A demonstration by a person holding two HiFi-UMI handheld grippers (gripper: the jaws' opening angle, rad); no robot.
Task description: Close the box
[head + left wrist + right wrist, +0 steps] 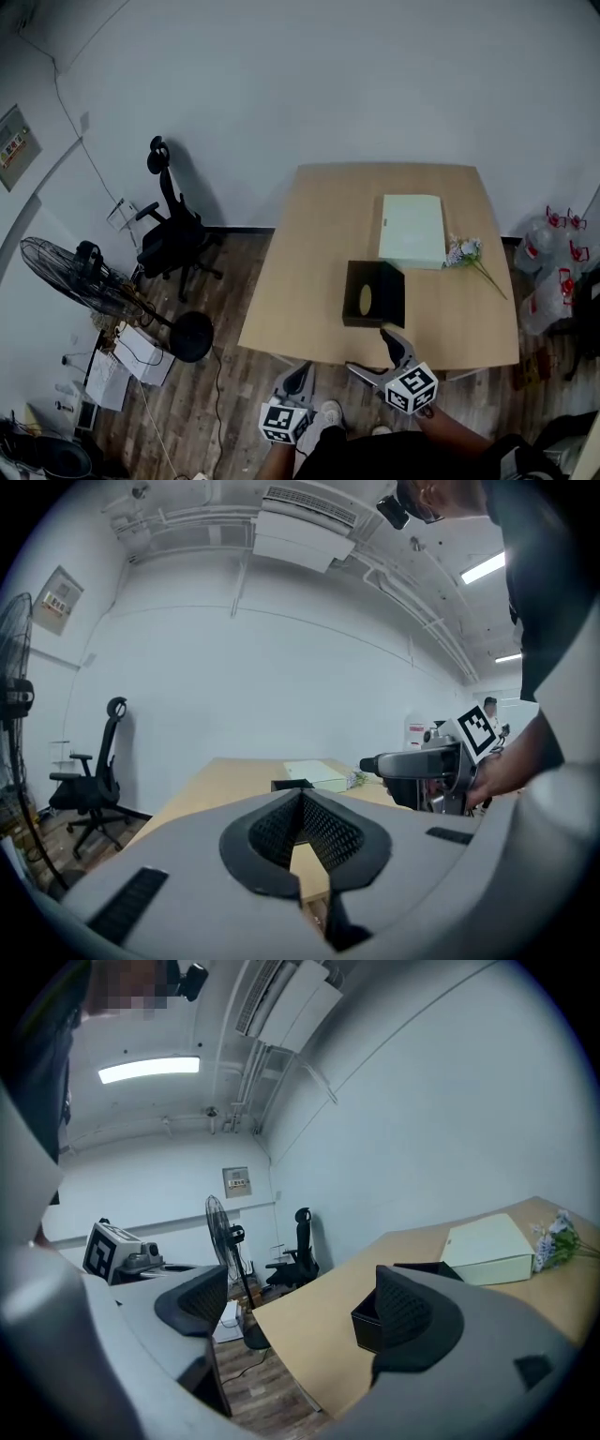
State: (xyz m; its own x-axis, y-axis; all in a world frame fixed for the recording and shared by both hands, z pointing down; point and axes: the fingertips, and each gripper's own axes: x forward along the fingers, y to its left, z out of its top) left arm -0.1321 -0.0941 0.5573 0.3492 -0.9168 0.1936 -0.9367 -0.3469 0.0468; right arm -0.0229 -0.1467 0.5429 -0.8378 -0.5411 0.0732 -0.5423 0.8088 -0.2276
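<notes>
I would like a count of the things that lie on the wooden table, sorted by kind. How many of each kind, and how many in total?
Black open box: 1
Pale green flat box: 1
Sprig of flowers: 1
Total: 3

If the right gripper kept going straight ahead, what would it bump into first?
Likely the black box: it sits right ahead of one jaw of the right gripper. Depth is unclear.
</notes>
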